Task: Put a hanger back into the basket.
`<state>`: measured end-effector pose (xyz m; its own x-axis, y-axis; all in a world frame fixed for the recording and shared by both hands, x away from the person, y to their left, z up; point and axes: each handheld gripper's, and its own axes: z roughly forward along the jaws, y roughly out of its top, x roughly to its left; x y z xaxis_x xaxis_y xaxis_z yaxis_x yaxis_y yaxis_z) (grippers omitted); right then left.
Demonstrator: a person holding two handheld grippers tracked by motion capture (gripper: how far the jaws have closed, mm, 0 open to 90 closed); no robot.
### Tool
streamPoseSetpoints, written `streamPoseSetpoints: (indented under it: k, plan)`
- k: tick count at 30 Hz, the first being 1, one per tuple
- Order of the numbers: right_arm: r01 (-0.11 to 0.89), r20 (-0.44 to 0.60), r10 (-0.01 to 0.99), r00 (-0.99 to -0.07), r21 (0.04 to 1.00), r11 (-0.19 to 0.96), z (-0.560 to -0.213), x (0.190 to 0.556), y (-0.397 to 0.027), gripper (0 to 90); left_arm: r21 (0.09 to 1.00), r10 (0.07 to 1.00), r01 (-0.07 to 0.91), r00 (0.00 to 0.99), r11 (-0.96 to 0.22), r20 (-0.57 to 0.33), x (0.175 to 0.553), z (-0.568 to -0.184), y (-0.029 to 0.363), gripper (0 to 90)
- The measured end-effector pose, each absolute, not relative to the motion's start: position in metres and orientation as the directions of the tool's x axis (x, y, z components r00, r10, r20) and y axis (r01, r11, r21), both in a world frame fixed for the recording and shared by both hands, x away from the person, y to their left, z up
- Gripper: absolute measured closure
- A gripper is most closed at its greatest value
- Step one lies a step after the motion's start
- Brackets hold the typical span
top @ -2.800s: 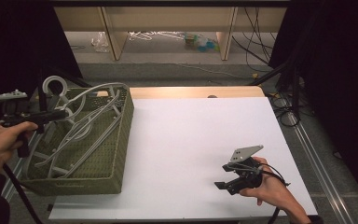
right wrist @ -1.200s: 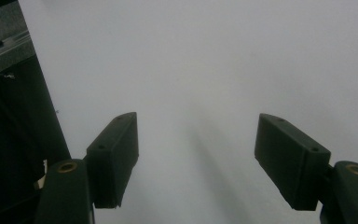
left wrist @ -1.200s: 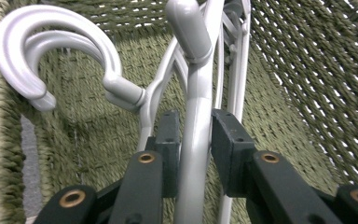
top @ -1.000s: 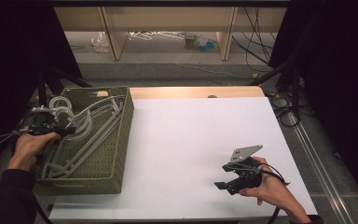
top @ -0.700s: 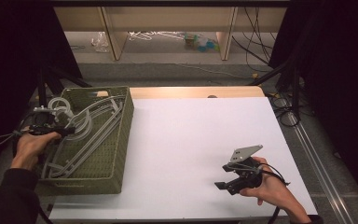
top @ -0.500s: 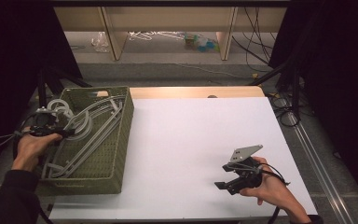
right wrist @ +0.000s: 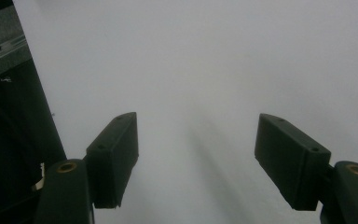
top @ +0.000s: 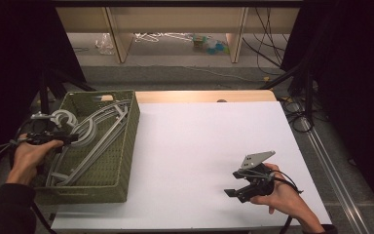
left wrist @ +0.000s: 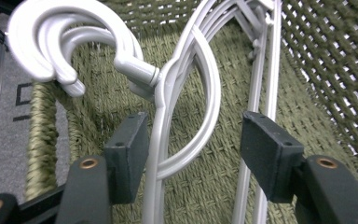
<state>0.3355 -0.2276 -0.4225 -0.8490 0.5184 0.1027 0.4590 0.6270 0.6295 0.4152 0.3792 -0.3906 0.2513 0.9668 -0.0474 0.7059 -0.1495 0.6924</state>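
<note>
Several white plastic hangers (top: 95, 134) lie stacked in a green woven basket (top: 121, 161) at the table's left, their hooks resting over the left rim. My left gripper (top: 61, 139) sits at that rim by the hooks. In the left gripper view the jaws (left wrist: 193, 140) stand apart around the hangers' necks (left wrist: 177, 79). They have just been opening, and the right pad is well off the plastic. My right gripper (top: 231, 184) rests low over the white sheet near the front right. Its jaws (right wrist: 196, 144) are open with nothing between them.
The white sheet (top: 195, 141) covers the table right of the basket. A wooden strip (top: 204, 96) runs along its far edge. Shelving legs and cables stand beyond it, dark curtains on both sides. The basket's mesh wall (left wrist: 317, 56) rises right of the left jaws.
The hangers, earlier held tilted up above the basket, have come down to lie inside it. The left hand moved in to the basket's left rim. The right hand has not moved.
</note>
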Motion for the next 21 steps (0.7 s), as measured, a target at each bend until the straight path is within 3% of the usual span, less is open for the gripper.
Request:
streamPoseSetpoints:
  k: [4,14,21]
  plan:
    - [0.458,0.1,0.521,-0.848,0.632,0.625,-0.422,0.336,-0.228,30.7,0.73,0.971,0.669,0.238,-0.136,-0.037,0.402,-0.38,0.382,38.2]
    - [0.459,0.097,0.524,-0.846,0.632,0.625,-0.423,0.335,-0.228,30.2,0.828,0.961,0.561,0.233,-0.006,-0.151,0.374,-0.363,0.375,36.1]
    - [0.463,0.097,0.53,-0.843,0.632,0.622,-0.423,0.336,-0.228,30.0,0.864,0.937,0.499,0.328,-0.062,-0.122,0.355,-0.357,0.337,32.5]
